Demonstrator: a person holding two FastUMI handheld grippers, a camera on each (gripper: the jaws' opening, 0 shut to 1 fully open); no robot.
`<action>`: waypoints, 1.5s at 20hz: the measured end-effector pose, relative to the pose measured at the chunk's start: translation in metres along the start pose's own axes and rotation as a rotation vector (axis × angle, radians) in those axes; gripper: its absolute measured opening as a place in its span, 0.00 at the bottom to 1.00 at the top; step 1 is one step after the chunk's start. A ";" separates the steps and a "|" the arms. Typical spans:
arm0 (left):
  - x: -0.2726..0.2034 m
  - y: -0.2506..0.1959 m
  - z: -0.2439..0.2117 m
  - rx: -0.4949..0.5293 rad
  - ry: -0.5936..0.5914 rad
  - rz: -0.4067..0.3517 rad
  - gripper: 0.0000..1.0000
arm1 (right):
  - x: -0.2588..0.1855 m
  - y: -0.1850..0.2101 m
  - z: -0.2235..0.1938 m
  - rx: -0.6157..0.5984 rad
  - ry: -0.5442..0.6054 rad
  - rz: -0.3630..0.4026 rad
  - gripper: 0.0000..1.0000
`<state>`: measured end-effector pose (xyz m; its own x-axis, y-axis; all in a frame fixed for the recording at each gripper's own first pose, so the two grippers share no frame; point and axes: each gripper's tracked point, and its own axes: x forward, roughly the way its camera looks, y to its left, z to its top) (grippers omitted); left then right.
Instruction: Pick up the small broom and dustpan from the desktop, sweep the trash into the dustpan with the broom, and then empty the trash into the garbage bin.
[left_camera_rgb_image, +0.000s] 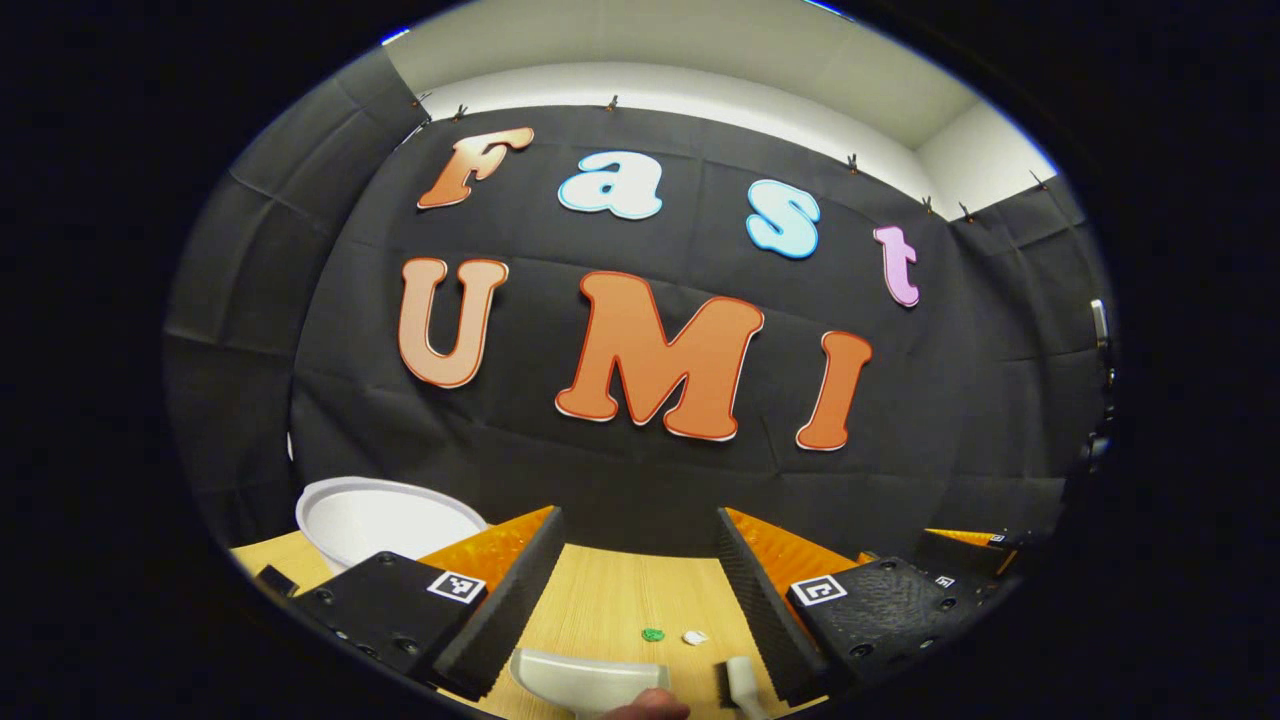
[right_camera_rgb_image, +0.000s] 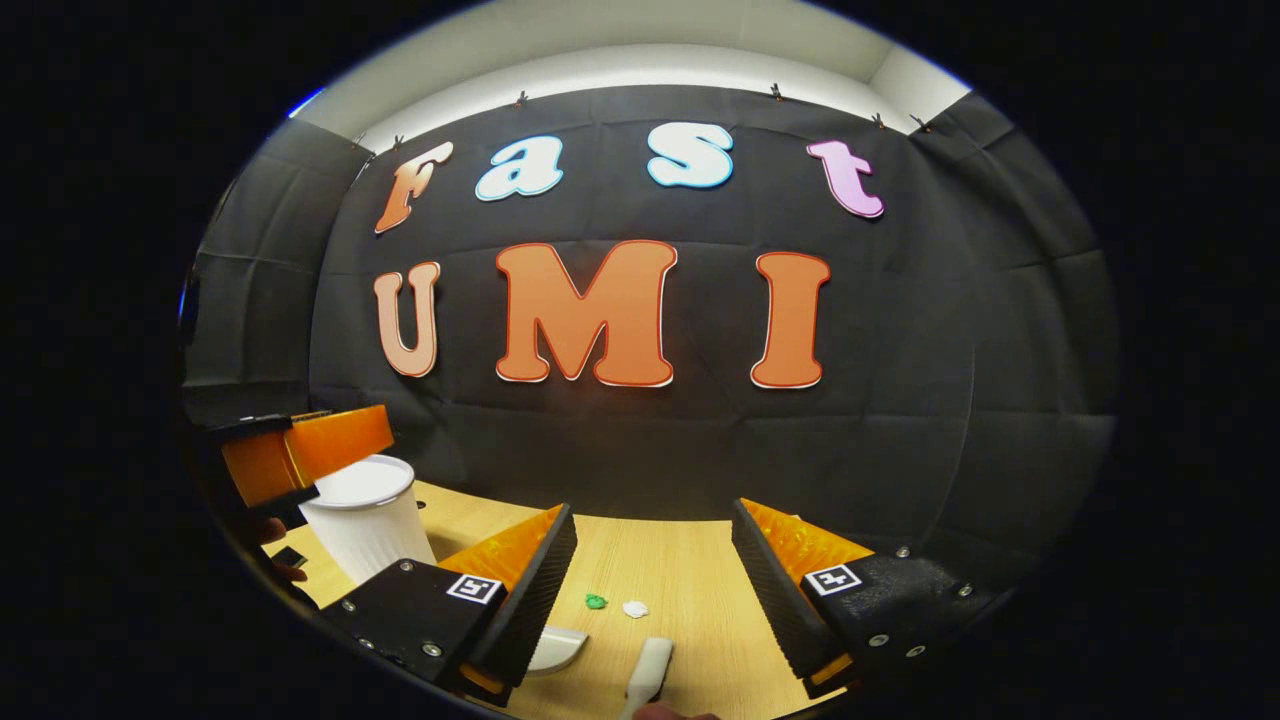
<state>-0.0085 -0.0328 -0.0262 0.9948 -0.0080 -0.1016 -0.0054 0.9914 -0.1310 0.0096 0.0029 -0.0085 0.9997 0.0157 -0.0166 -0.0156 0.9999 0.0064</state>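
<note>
On the wooden desktop (left_camera_rgb_image: 600, 600) a white dustpan (left_camera_rgb_image: 585, 678) lies beside a small white broom (left_camera_rgb_image: 740, 685) with dark bristles. Just beyond them sit a green scrap (left_camera_rgb_image: 653, 634) and a white scrap (left_camera_rgb_image: 694, 637). My left gripper (left_camera_rgb_image: 638, 525) hangs open above them, holding nothing. In the right gripper view the broom's handle (right_camera_rgb_image: 650, 670) lies between the fingers of my open, unloaded right gripper (right_camera_rgb_image: 652, 515). There the dustpan (right_camera_rgb_image: 555, 645) is half hidden behind the left finger, and the green scrap (right_camera_rgb_image: 596, 601) and white scrap (right_camera_rgb_image: 635, 608) lie ahead.
A white ribbed garbage bin (right_camera_rgb_image: 365, 530) stands at the back left of the desk; its rim (left_camera_rgb_image: 385, 520) appears left of my left gripper. The left gripper's body (right_camera_rgb_image: 300, 450) hovers over the bin. The right gripper (left_camera_rgb_image: 960, 560) shows low at the right. The black cloth wall closes the back.
</note>
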 end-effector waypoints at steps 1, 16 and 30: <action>0.001 0.000 0.001 0.017 -0.002 0.001 0.94 | 0.001 0.002 -0.001 0.001 0.000 0.004 0.94; 0.000 0.017 -0.005 0.094 -0.018 0.059 0.95 | 0.004 -0.005 0.005 0.014 -0.018 -0.039 0.94; 0.012 0.007 -0.044 0.114 0.061 0.036 0.95 | 0.009 -0.007 -0.007 -0.008 0.007 -0.060 0.94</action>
<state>-0.0009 -0.0315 -0.0715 0.9862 0.0235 -0.1641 -0.0261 0.9996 -0.0140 0.0188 -0.0043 -0.0153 0.9987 -0.0444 -0.0240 0.0443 0.9990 -0.0032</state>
